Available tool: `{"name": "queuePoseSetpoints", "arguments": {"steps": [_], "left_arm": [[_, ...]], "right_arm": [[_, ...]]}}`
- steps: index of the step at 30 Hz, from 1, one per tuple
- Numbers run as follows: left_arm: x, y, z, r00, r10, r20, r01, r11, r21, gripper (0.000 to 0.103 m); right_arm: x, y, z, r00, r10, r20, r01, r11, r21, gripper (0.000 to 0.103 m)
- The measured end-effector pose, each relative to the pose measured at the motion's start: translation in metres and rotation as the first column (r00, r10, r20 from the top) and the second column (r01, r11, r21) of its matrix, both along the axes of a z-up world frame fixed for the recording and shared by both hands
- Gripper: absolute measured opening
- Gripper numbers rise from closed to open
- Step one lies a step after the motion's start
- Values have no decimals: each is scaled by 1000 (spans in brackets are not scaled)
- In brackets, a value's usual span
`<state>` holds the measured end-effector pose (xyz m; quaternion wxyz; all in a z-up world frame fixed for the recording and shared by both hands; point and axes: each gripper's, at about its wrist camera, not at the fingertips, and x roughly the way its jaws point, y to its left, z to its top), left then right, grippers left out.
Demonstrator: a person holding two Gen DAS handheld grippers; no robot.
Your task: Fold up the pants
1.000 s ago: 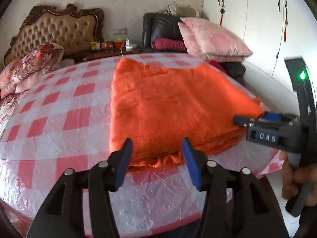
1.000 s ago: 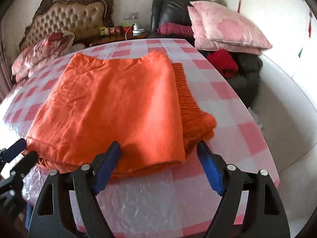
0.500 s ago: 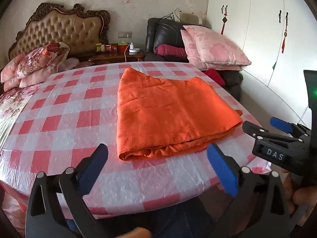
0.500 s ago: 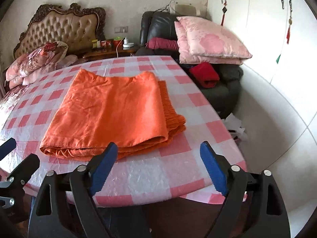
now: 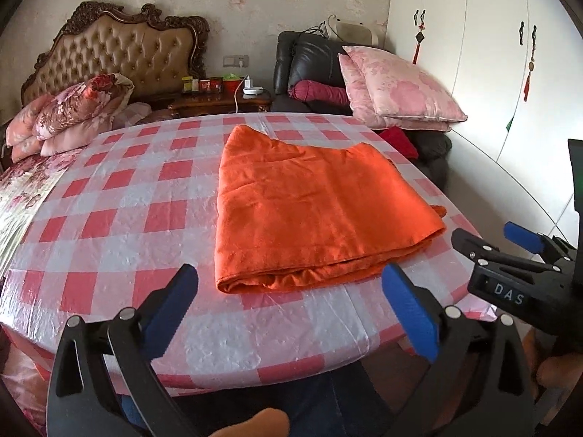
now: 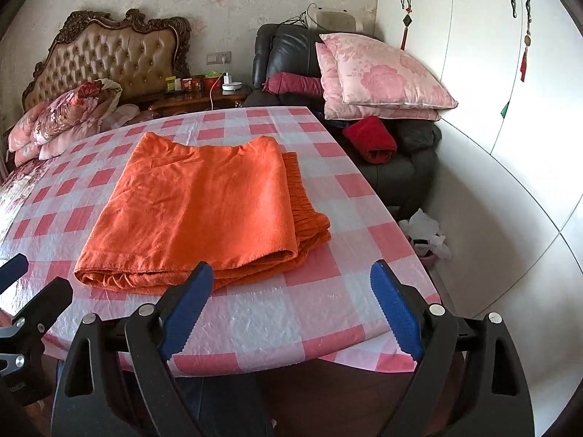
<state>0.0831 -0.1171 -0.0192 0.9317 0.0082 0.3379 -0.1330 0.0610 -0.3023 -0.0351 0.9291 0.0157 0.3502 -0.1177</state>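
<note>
Orange pants (image 5: 309, 211) lie folded into a flat stack on the round table with the red-and-white checked cloth (image 5: 127, 196). They also show in the right wrist view (image 6: 204, 211), with the ribbed waistband sticking out at the right side. My left gripper (image 5: 291, 306) is open and empty, held back over the table's near edge, apart from the pants. My right gripper (image 6: 291, 306) is open and empty, also back at the near edge. The right gripper shows at the right of the left wrist view (image 5: 510, 251).
A bed with a tufted headboard (image 5: 120, 54) and folded quilts (image 5: 73, 113) stands at the left. A nightstand (image 5: 222, 98) and a black armchair with pink pillows (image 6: 382, 76) stand behind the table. White wardrobes (image 6: 492, 73) line the right.
Both grippers have pulled back and up from the pants' near edge to the table's near edge. Both have opened wider. The pants stay folded on the table.
</note>
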Motion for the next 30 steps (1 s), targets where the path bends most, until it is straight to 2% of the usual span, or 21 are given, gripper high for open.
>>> {"name": "queuePoseSetpoints", "arguments": {"steps": [30], "left_arm": [[0,-1,-1,1000,0,-6,0,1000,9,101]], "right_arm": [[1,5,-5,1000,10,-8,-10,1000,6,85]]}}
